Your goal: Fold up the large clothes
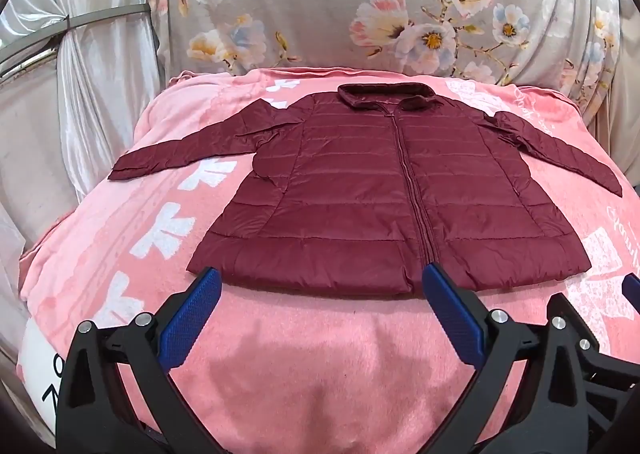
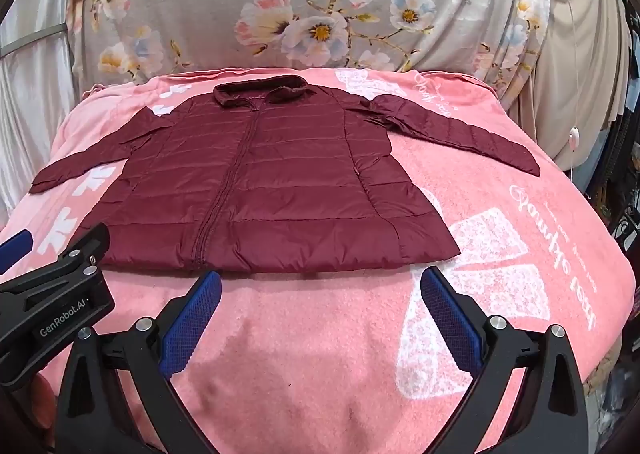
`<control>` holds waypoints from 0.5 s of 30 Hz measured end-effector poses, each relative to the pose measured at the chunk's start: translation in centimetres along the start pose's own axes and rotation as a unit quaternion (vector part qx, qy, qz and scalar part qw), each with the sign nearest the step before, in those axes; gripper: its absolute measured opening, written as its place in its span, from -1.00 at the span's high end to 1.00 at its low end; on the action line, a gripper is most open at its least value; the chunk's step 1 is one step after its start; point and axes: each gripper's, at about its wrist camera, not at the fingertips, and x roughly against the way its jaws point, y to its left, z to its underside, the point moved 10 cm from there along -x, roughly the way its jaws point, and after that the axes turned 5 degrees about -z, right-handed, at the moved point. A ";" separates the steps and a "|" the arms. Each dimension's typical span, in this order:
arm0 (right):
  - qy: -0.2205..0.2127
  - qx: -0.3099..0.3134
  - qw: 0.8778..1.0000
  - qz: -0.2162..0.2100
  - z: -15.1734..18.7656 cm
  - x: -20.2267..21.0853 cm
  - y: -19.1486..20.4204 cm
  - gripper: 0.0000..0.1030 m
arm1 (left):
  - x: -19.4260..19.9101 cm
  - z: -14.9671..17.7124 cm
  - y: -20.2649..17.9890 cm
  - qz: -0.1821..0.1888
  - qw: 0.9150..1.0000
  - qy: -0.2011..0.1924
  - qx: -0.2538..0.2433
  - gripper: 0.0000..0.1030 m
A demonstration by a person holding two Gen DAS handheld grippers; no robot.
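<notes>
Both grippers tilt downward with jaws spread wide and empty: the left gripper (image 1: pixel 322 286) and right gripper (image 2: pixel 320 288) hover side by side above the pink blanket (image 1: pixel 304 354), just short of the jacket (image 1: pixel 384 189), which lies flat ahead with sleeves outstretched.

Both wrist views look forward and downward from the near edge of the pink blanket (image 1: pixel 280 334), toward the floral cloth (image 1: pixel 320 13) behind. The left view sits further left. Both share the whole maroon jacket (image 1: pixel 380 193), which lies just beyond the fingertips.
</notes>
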 end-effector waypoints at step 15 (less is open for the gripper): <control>-0.001 0.000 1.000 -0.002 0.2 0.0 0.1 -0.90 | 0.0 0.0 0.9 -0.007 1.000 0.000 -0.003 -0.91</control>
